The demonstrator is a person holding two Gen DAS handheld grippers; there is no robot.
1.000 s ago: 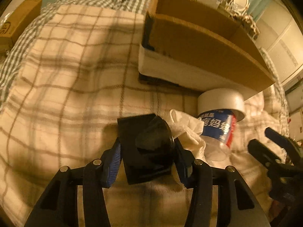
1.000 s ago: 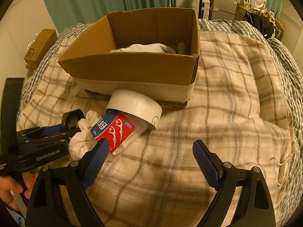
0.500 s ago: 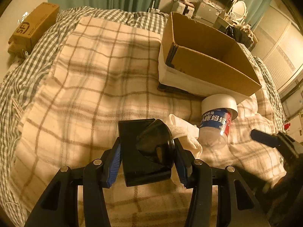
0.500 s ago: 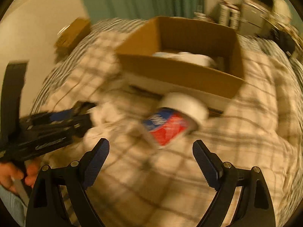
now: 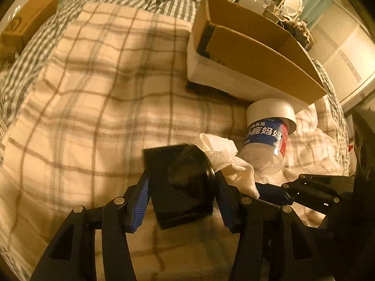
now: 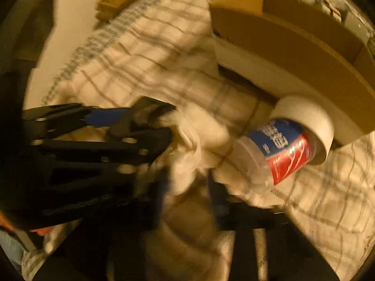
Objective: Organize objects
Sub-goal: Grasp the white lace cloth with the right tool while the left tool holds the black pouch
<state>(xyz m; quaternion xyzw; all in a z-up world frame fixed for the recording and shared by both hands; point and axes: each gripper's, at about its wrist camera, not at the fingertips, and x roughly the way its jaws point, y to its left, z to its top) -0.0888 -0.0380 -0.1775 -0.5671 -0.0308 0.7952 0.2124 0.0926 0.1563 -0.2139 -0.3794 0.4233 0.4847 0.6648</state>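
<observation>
Two tools over a bed: left tool clenched on a black device
The right tool has narrowed around the white cloth at 6 o'clock; grip unclear through blur

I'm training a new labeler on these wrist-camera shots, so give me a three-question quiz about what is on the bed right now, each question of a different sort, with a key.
1. True or false: the left gripper is shut on a black box.
2. Multiple choice: the jar with the white lid lies
A. inside the cardboard box
B. on its side on the blanket, by the cardboard box
C. upright on the floor
3. Fill in: the crumpled white thing between the black box and the jar is a ____.

Key: 1 true; 2 B; 3 cloth.
</observation>
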